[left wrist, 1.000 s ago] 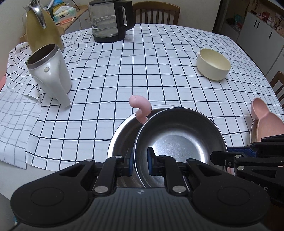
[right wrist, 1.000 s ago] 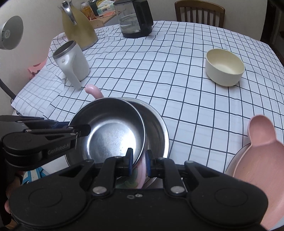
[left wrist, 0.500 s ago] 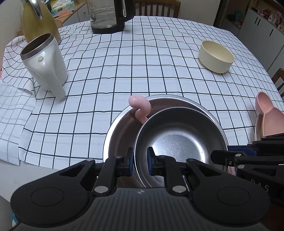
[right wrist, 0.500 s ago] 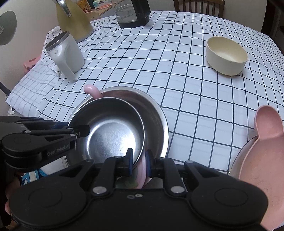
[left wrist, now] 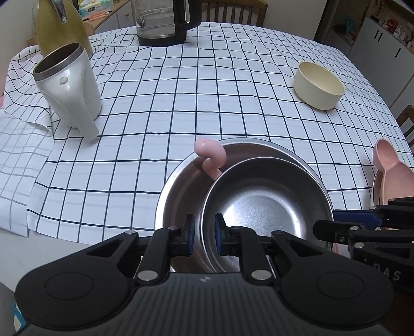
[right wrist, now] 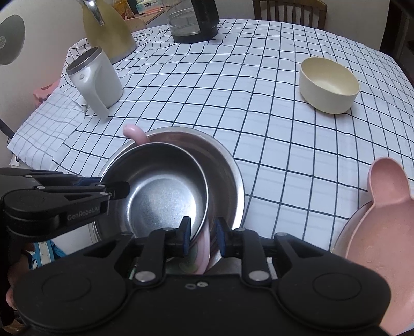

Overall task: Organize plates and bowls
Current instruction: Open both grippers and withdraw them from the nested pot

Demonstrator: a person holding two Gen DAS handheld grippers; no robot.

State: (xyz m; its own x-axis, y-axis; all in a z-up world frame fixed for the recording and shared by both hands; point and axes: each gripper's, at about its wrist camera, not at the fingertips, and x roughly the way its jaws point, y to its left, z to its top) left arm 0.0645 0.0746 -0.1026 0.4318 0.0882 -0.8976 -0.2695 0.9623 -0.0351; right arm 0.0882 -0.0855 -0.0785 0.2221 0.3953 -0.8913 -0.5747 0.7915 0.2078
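We keep the left gripper (left wrist: 203, 237) clamped on the small steel bowl (left wrist: 266, 209) rim while the right gripper (right wrist: 203, 236) fingers are opening around its opposite rim, settling it level inside the large steel bowl (left wrist: 181, 186).

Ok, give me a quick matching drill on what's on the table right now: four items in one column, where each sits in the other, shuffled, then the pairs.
Items:
1. small steel bowl
2. cream bowl
3. white jug
4. glass kettle

Places:
A. far edge of the table, by the chair
B. alone on the cloth, far right
C. inside the large steel bowl, rim between the left gripper pads
D. left side, on the rumpled cloth

Pairs: 1-C, 2-B, 3-D, 4-A
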